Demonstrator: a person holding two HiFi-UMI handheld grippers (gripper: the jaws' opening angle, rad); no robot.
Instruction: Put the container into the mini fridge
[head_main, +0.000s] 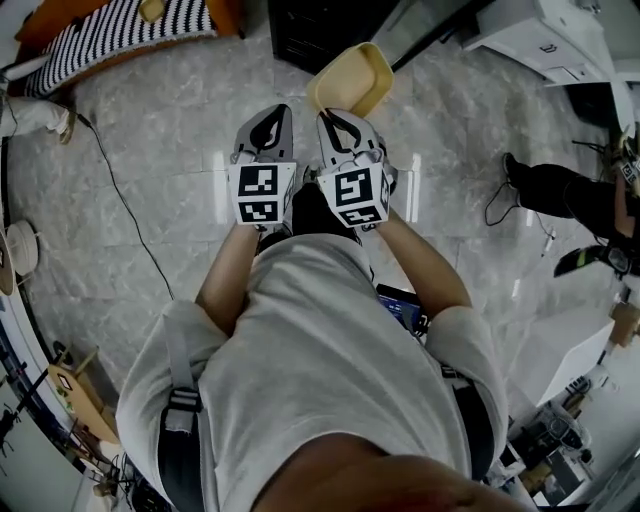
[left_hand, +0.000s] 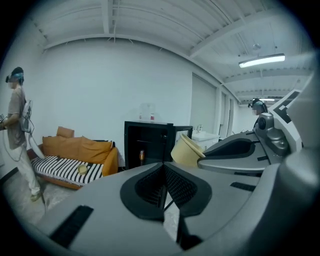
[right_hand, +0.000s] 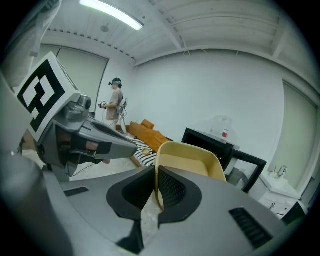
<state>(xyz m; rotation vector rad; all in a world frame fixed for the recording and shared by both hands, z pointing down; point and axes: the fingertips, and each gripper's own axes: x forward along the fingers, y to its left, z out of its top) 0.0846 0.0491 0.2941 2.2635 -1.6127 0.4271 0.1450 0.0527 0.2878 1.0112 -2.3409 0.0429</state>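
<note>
You hold the container (head_main: 350, 80) by its rim, mini fridge (left_hand: 147, 145) open ahead
Your right gripper (head_main: 343, 118) clamps the yellow wall in mid-air; your left gripper (head_main: 268, 122) is closed on nothing. Pinched by one thin edge, it could pivot or slip and clip the mini fridge

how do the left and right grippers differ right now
The right gripper is shut on the rim of the yellow container; the left gripper holds nothing. That rim parts the right gripper's jaws slightly; the left gripper's jaws meet. Both sit side by side, pointing the same way.
</note>
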